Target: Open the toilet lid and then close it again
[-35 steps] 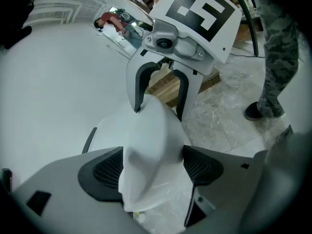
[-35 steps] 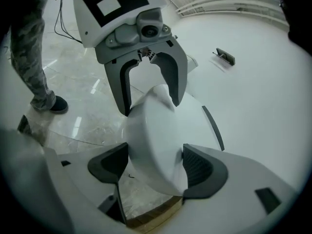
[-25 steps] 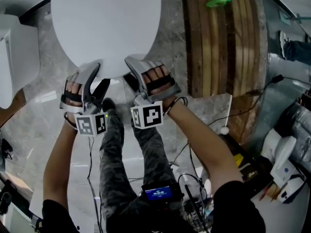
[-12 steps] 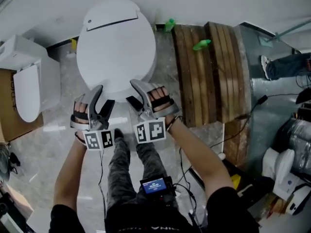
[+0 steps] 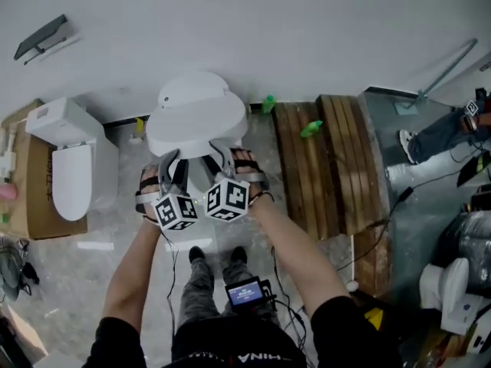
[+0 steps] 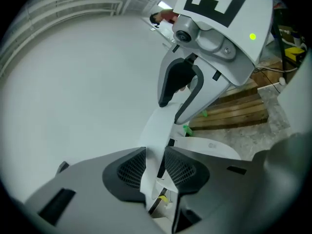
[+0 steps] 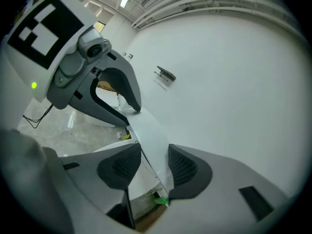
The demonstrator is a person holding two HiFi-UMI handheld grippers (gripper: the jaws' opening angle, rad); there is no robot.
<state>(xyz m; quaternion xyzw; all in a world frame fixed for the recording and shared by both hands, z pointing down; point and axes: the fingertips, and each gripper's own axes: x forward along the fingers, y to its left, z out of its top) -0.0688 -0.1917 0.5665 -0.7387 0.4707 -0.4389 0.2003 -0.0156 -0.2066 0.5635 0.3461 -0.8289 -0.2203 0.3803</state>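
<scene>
White wall [image 5: 268,29] at rear, grey marbled floor [image 5: 115,228] below; person stands facing toilet, seen from overhead.

Toilet lid [image 5: 196,121]: white, oval, hinged at wall side, front rim lifted clear of seat [image 6: 209,147], lid tilted approx. halfway up.

L gripper [image 5: 175,163]: at front rim of lid, left of centre. Jaws have just been closing; own view shows lid rim between the two mesh pads [image 6: 127,172], both pads against it. Pinching the rim.

R gripper [image 5: 219,158]: at front rim, just beside L gripper, right of centre. Jaws have just been closing; own view shows lid rim running between pads [image 7: 184,168], pads pressed on either face. Also pinching the rim.

Marker cubes on both grippers face the head camera, nearly touching each other.

Surroundings:
- 2nd toilet [image 5: 73,167] to left, lid down, on cardboard sheet [image 5: 23,175].
- Slatted wooden platform [image 5: 337,159] to right of toilet; green item [image 5: 311,129] lies on it, another green item [image 5: 268,103] at wall base between platform and toilet.
- Grey bracket [image 5: 42,37] on wall, upper left.
- Small device w/ blue screen [image 5: 247,292] at person's waist, cables trailing on floor.
</scene>
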